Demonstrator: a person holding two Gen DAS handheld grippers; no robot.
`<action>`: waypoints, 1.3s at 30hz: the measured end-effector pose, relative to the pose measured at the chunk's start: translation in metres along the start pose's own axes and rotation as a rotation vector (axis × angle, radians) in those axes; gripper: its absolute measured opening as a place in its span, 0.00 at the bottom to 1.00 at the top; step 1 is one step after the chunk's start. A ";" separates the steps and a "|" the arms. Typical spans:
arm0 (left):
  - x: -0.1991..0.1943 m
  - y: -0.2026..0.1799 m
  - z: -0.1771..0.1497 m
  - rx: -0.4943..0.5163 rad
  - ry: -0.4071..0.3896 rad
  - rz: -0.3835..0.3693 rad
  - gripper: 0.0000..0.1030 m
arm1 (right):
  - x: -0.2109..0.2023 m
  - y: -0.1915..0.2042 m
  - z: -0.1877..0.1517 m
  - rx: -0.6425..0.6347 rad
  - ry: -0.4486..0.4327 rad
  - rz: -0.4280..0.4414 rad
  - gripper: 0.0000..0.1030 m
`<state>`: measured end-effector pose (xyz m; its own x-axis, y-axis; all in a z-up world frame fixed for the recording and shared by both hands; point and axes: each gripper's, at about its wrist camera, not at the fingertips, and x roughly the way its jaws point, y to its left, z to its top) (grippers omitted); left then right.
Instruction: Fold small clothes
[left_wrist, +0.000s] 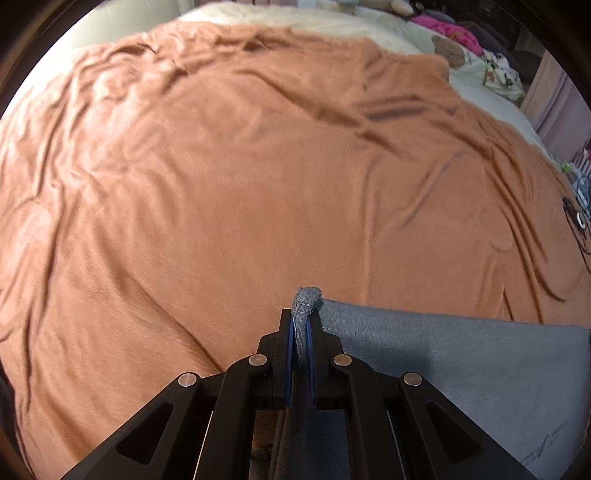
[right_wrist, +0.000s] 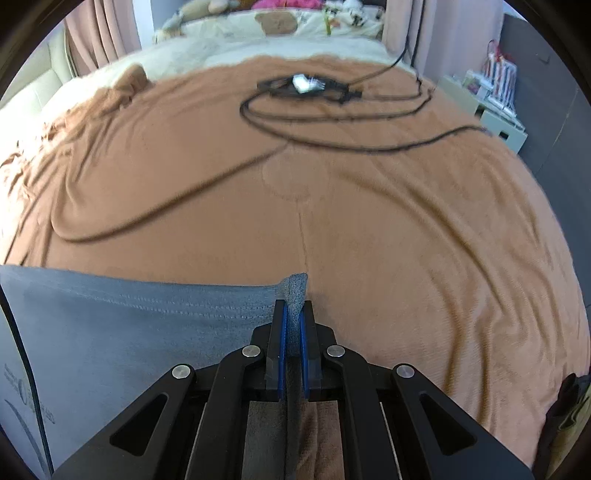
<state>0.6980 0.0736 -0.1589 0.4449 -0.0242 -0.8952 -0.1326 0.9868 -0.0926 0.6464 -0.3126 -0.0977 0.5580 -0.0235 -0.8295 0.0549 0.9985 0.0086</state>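
— Grey knit fabric, that is what both tongs have hold of. The left gripper (left_wrist: 301, 325) has its blue-padded fingers (left_wrist: 289, 354) pressed together on one corner of the grey garment (left_wrist: 461, 362), and a bunched tuft of it pokes out past the tips.

— And the other side?

— The right gripper (right_wrist: 293, 317) pinches the opposite corner the same way, jaws closed on a small fold of cloth. Between the two, the garment's stitched hem (right_wrist: 147, 299) runs taut, and the cloth spreads from each gripper toward the other.

— Where is the garment relative to the bed?

— Near the front edge of the orange blanket (left_wrist: 221, 184), which is wrinkled and covers most of the mattress. Whether the cloth touches the blanket I cannot tell. Some faint print shows on the grey fabric (left_wrist: 546, 443) low in the left wrist view.

— Anything else around?

— A black cable (right_wrist: 332, 118) loops across the blanket farther back, with a small white device (right_wrist: 303, 83) on it. Beyond lie cream bedding (left_wrist: 332, 26) and a brown stuffed bear (left_wrist: 448, 50).
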 end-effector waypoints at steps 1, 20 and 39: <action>-0.002 0.000 0.000 0.003 -0.004 0.007 0.09 | 0.003 0.000 0.001 0.006 0.013 0.002 0.04; -0.117 0.028 -0.068 -0.060 -0.049 -0.051 0.56 | -0.102 -0.044 -0.068 0.104 -0.031 0.121 0.70; -0.169 0.050 -0.196 -0.151 -0.012 -0.151 0.56 | -0.190 -0.082 -0.191 0.242 -0.077 0.242 0.70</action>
<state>0.4421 0.0960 -0.0975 0.4797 -0.1671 -0.8613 -0.1942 0.9371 -0.2900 0.3780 -0.3800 -0.0470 0.6393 0.1997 -0.7426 0.1025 0.9349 0.3397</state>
